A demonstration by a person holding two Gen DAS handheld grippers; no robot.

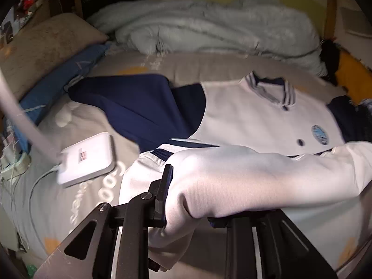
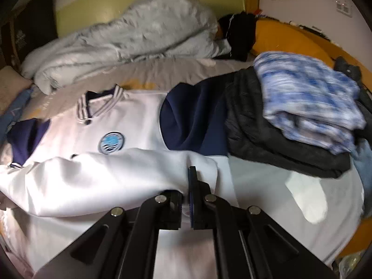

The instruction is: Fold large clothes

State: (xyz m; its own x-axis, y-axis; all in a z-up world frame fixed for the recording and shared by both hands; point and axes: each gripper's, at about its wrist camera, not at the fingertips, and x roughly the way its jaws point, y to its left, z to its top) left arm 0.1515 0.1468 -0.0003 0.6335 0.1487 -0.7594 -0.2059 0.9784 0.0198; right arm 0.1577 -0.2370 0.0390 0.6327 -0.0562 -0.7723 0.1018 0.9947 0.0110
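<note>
A white jacket (image 1: 255,116) (image 2: 130,116) with navy sleeves (image 1: 139,107) (image 2: 193,121), a striped collar and a round blue badge (image 2: 111,143) lies face up on the bed. Its lower part is lifted in a thick roll across the front of both views, stretched between the two grippers. My left gripper (image 1: 188,200) is shut on the roll's left end; one finger (image 1: 166,186) shows and the cloth hides the other. My right gripper (image 2: 187,186) is shut on the roll's right end, fingers almost together with white cloth pinched between them.
A white flat device (image 1: 86,158) with a cable lies on the grey sheet left of the jacket. A fluffy grey blanket (image 2: 130,34) is heaped at the back. Right of the jacket, a blue-white knit (image 2: 309,102) sits on a folded dark quilted garment (image 2: 267,139). Pillows (image 1: 46,44) lie far left.
</note>
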